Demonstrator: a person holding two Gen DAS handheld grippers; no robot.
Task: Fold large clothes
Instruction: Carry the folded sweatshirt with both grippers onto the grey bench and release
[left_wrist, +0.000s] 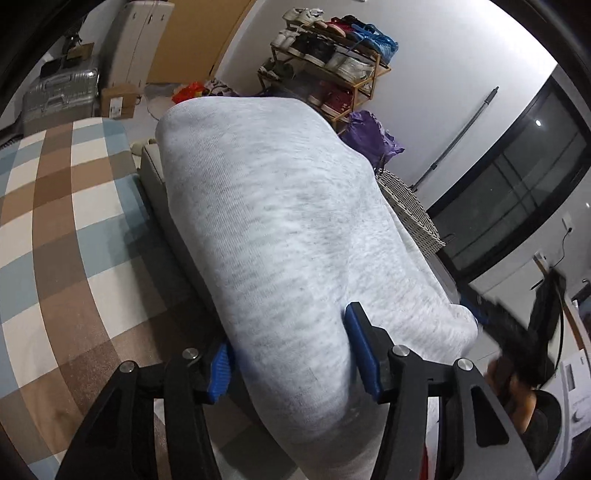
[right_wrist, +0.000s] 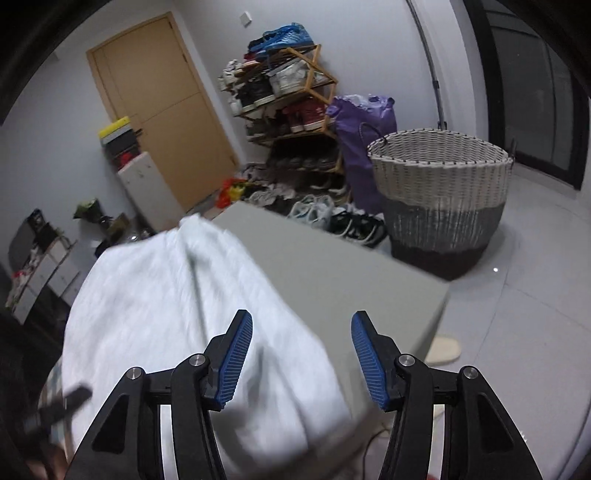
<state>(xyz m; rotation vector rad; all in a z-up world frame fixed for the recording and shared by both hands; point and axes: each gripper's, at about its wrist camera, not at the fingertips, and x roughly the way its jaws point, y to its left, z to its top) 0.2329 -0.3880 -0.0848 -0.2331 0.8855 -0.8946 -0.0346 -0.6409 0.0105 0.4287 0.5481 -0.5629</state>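
A large light-grey knit garment lies in a long folded bundle across a grey bench. My left gripper is open, its blue pads on either side of the garment's near end, not squeezing it. In the right wrist view the same garment lies on the grey bench, blurred by motion. My right gripper is open and empty, with its left finger over the garment's edge and its right finger over bare bench. The right gripper also shows blurred at the left view's right edge.
A checked brown, blue and white bedspread lies left of the bench. A woven laundry basket stands on the tiled floor beyond the bench. A shoe rack, a purple bag, a slipper and a door are nearby.
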